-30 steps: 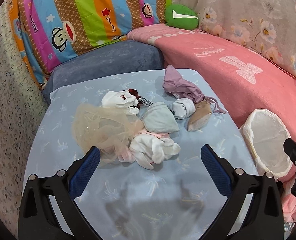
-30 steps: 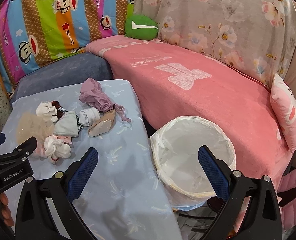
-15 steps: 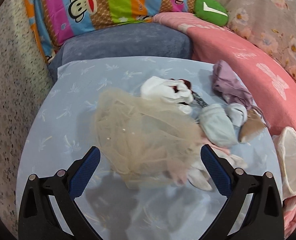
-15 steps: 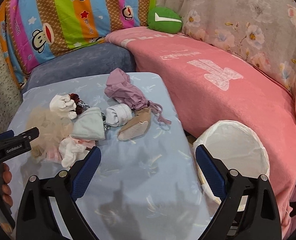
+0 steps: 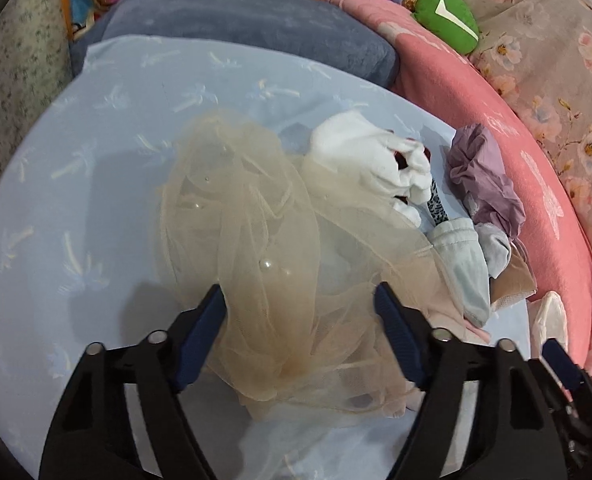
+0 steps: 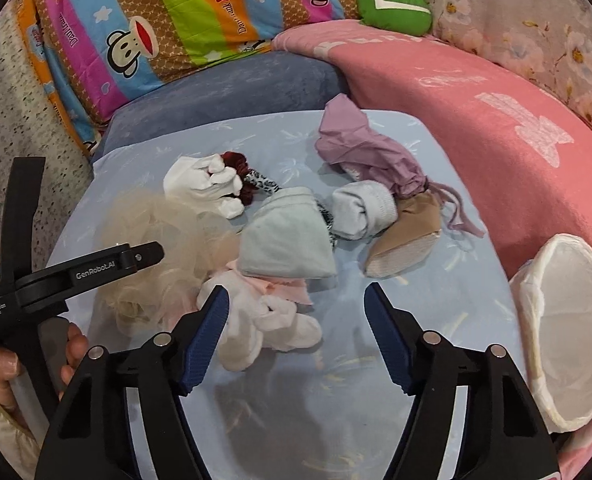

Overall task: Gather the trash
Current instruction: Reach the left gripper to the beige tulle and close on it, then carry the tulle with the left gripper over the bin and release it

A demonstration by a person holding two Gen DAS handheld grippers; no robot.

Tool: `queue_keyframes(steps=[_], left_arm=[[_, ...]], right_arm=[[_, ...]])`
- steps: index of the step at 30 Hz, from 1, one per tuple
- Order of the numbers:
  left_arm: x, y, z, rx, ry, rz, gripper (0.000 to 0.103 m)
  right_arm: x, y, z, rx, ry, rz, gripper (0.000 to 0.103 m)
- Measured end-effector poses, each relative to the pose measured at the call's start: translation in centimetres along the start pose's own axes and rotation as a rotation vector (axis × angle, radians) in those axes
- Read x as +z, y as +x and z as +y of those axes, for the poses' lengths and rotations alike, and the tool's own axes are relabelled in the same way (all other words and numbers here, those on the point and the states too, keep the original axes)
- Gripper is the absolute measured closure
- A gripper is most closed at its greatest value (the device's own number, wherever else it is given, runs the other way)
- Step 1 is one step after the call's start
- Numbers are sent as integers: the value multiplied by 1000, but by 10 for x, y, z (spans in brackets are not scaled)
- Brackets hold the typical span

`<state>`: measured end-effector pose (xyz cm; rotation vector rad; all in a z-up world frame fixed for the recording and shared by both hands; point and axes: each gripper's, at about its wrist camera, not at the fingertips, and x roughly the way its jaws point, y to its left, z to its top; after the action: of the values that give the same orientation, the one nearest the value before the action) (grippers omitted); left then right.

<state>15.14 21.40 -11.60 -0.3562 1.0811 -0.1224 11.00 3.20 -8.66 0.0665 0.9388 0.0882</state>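
The left gripper (image 5: 300, 304) is closing its jaws around a puffy beige tulle bundle (image 5: 264, 240) lying between them, though the pads are not yet squeezing it. The right gripper (image 6: 296, 308) is closing too, over a crumpled white-and-pink cloth (image 6: 264, 320). Both are crowding a heap of socks and a mauve drawstring pouch (image 6: 360, 148) on the pale blue table (image 6: 436, 288). Beyond the table's right edge, a white-lined bin (image 6: 572, 324) is standing open, showing only its liner.
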Motion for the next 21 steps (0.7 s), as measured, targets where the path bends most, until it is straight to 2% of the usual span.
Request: queue_keyframes(steps=[2,3,5,7,10,14,21], left_arm=[[-2,0,1,-11,-3,5,52],[-3,0,0,-17,0,7,57],[-3,0,2,-46,4,15,79],[-3,-2,4,-56,10,20,88],[-1,-8,3,-55,22,2,92],[2,-21,-5,-61,42,-25,93],[6,-54,-26,-94,83,-86,94]], right_arm=[[-2,10,6,4,-6,23,47],[-3,15,8,8,-8,34,49],[-7,23,9,16,-5,59,58],[-11,30,8,34,6,82,70],[-17,33,7,32,9,94,80],[-20,24,4,36,16,80,88],[-17,-9,-3,37,23,22,91]])
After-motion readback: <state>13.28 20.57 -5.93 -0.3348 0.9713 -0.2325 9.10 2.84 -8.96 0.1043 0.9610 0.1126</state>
